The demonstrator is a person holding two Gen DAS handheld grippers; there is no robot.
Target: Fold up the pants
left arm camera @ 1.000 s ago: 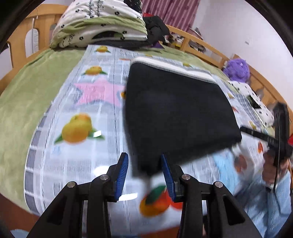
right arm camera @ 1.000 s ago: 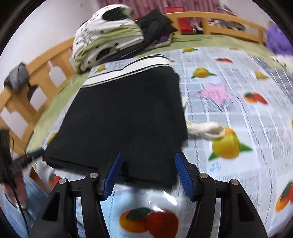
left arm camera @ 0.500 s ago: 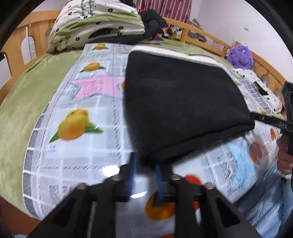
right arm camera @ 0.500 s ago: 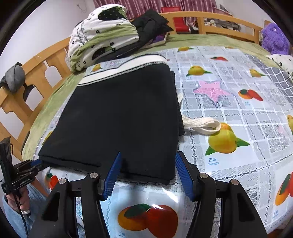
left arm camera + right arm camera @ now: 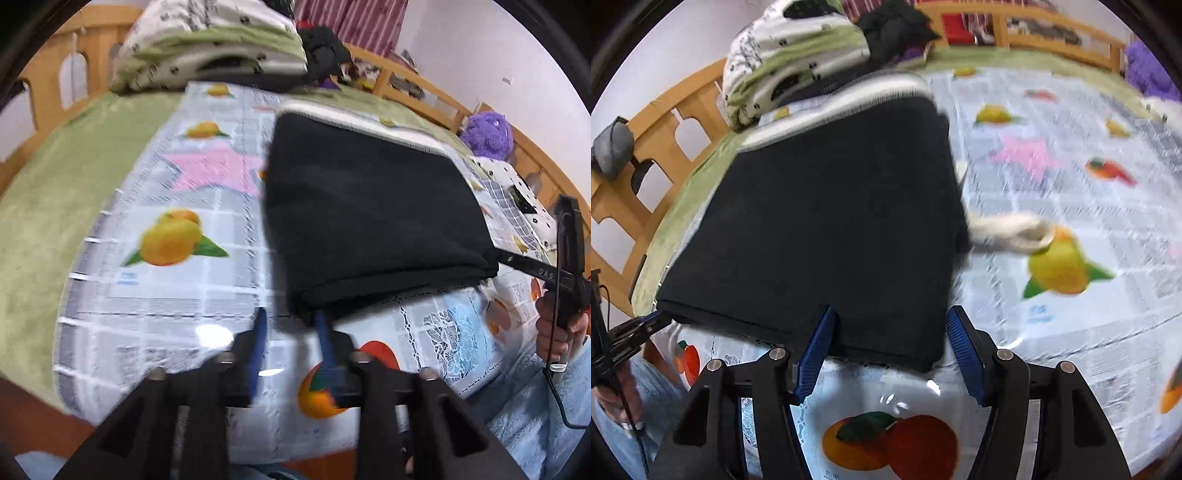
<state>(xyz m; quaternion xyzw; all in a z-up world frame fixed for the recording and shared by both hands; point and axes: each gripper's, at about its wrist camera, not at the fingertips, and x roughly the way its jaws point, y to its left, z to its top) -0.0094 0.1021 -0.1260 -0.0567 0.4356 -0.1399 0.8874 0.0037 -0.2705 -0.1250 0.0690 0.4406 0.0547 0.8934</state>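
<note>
Black pants (image 5: 369, 214) lie folded flat on the fruit-print cloth (image 5: 166, 295), white waistband (image 5: 354, 122) at the far end. My left gripper (image 5: 290, 332) is at the near left corner; its jaws are opening, with the corner's tip just ahead of the right pad and not pinched. My right gripper (image 5: 890, 350) sits at the pants' (image 5: 831, 214) near right edge, jaws opening slightly, the hem lying between the blue pads (image 5: 816, 354) without being pressed. A white drawstring (image 5: 1015, 232) trails out to the right.
A pile of folded bedding (image 5: 210, 48) and dark clothes sit at the bed's far end. Wooden rails (image 5: 665, 122) run along the sides. A purple plush toy (image 5: 487, 134) rests at the far right. A hand (image 5: 554, 332) in a light blue sleeve holds the other gripper.
My left gripper had shut at the pants' near corner half a second ago and has opened again. The right gripper has barely moved, its jaws a touch wider.
</note>
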